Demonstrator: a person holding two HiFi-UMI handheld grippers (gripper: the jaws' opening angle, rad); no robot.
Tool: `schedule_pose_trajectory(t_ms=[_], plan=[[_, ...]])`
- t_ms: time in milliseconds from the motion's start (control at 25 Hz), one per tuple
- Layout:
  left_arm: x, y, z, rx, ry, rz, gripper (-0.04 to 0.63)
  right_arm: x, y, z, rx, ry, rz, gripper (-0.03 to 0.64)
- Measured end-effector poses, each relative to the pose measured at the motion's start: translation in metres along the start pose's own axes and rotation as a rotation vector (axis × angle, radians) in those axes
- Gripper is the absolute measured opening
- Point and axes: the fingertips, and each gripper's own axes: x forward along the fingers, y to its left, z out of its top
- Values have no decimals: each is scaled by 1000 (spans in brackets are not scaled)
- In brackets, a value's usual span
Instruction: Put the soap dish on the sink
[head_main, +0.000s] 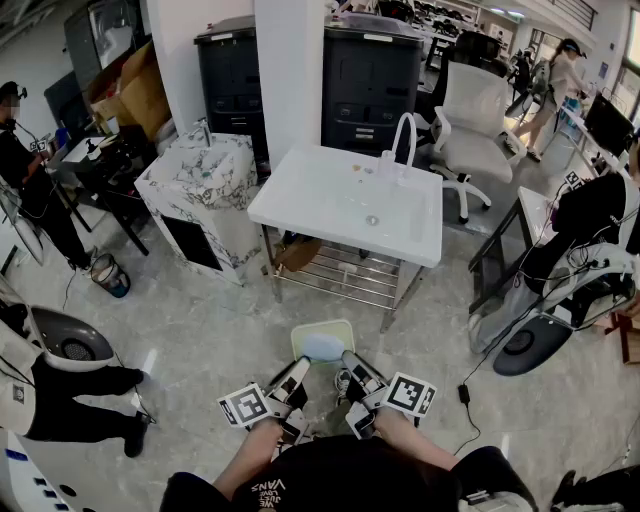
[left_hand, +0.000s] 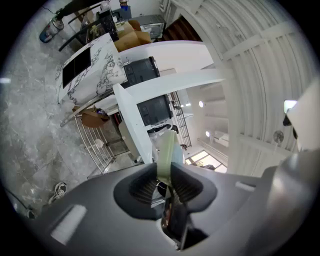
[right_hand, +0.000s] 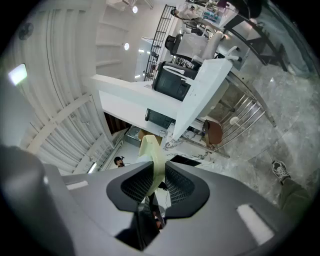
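Grey marbled floor all round, and mid-workshop stands the white rectangular sink on its chrome wire rack (head_main: 345, 205). Short of the sink's near edge, out over the floor, the pale green rounded-rectangular plastic soap dish (head_main: 322, 343) hangs in the air, pinched from both sides. The left gripper (head_main: 297, 372) has its jaws closed on the dish's left rim and the right gripper (head_main: 352, 368) clamps the right rim, each biting only the thin lip.

This looks like the carry, with the sink not yet reached. To do it well, both hands should travel forward together and level, so the rim doesn't twist out of either pinch. They need to clear the near edge and lower onto a flat stretch of the white top, perhaps by the white arched tap (head_main: 402, 135) at the far edge. Let go only once the dish sits flat.

It looks shallow, thin-walled and slightly translucent, with a paler bluish patch inside.
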Motion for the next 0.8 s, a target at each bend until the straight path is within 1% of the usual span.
schedule_pose_trajectory(t_ms=[120,240,360,520,640,720,800], plan=[[5,-1,4,-18,-8,-16,137,6,-2,2,4,2,-1,72],[12,4,9,-4,-1,-6,137,11,-5,9,5,0,-4,72],[25,6,17,-7,-3,-8,137,18,-10,19,24,-6,-27,72],[47,18,28,-32,3,36,137,35,-19,40,32,-6,-39,72],[68,25,41,-51,3,50,137,56,-22,61,10,1,-5,72],[87,26,55,-32,-1,33,137,71,-25,77,11,8,7,72],[106,30,67,-32,-6,42,137,85,-30,96,14,14,9,72]])
